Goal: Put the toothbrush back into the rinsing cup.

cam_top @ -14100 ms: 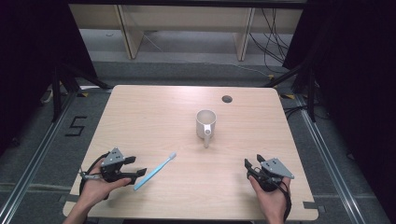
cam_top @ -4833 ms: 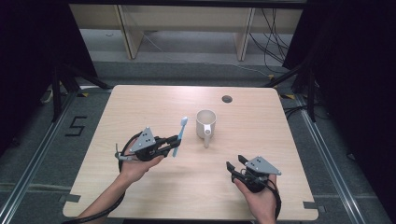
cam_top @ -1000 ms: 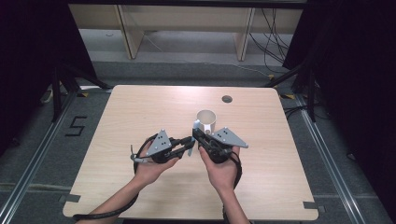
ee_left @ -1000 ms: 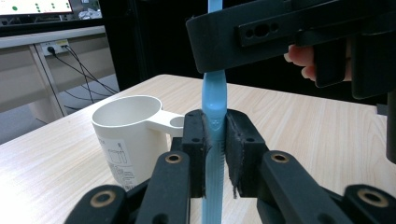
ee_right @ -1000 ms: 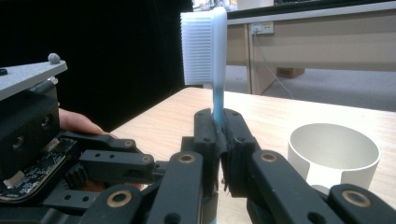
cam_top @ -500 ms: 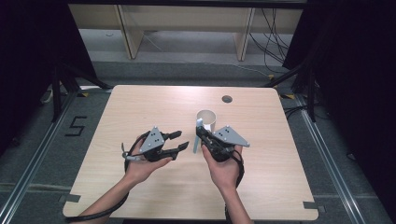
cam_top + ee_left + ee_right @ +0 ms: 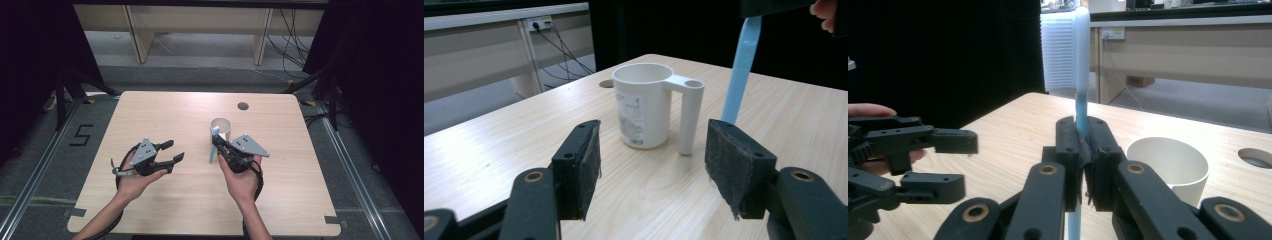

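Standing nearly upright, the blue toothbrush [image 7: 1081,75] has its white head up and its long axis vertical, pinched mid-handle by the right gripper [image 7: 223,148] just beside the white cup [image 7: 220,129]. The left gripper [image 7: 172,151], jaws just spreading, holds nothing.

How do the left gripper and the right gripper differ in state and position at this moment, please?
The left gripper has its jaws apart with nothing between them, having just been opening; the right gripper is clamped on the blue toothbrush, holding it upright. The left gripper sits away from the white cup, while the right gripper is just beside it. Both are hand-held over the table.
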